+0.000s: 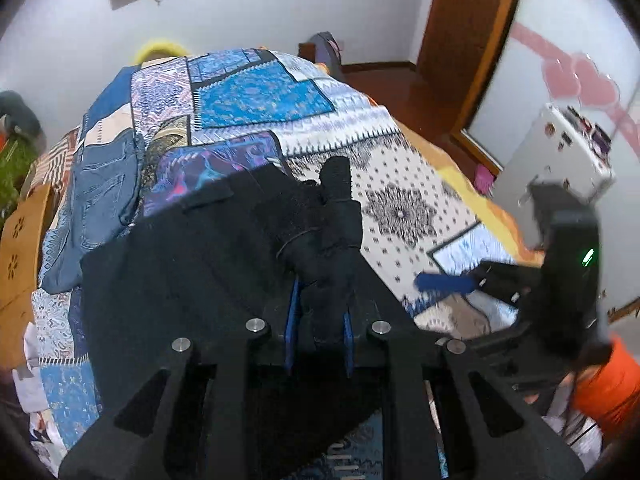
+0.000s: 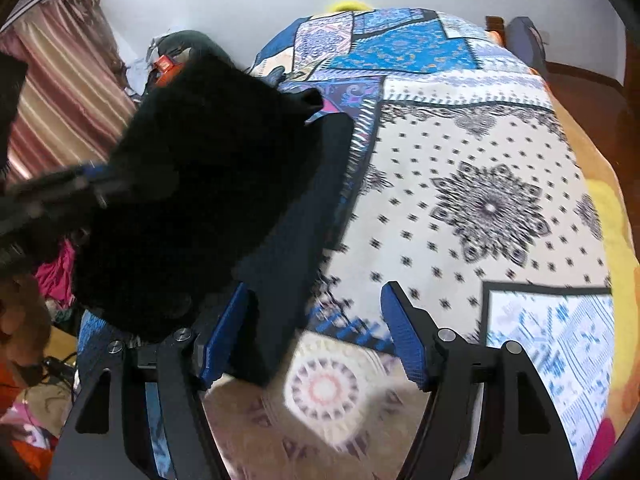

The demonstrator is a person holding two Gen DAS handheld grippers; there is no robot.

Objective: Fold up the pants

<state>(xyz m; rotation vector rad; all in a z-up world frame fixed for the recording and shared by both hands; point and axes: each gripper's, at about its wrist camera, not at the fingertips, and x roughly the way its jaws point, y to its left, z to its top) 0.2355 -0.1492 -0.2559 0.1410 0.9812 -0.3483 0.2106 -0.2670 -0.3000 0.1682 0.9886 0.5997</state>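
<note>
Black pants (image 1: 180,264) lie on the patterned bedspread (image 1: 400,184). My left gripper (image 1: 320,320) is shut on a bunched fold of the black pants, which rises up between its blue pads. In the right wrist view the lifted black pants (image 2: 192,184) hang at the left, over a flat dark layer (image 2: 296,240) on the bed. My right gripper (image 2: 316,340) is open and empty, low over the bedspread (image 2: 480,200), with its left pad beside the dark layer's edge. It also shows blurred in the left wrist view (image 1: 444,282).
Folded blue jeans (image 1: 100,200) lie on the bed's left side. A white appliance (image 1: 560,152) and a wooden door frame (image 1: 476,40) stand at the right. A striped curtain (image 2: 52,80) hangs at the left. Wooden furniture (image 1: 20,264) borders the bed.
</note>
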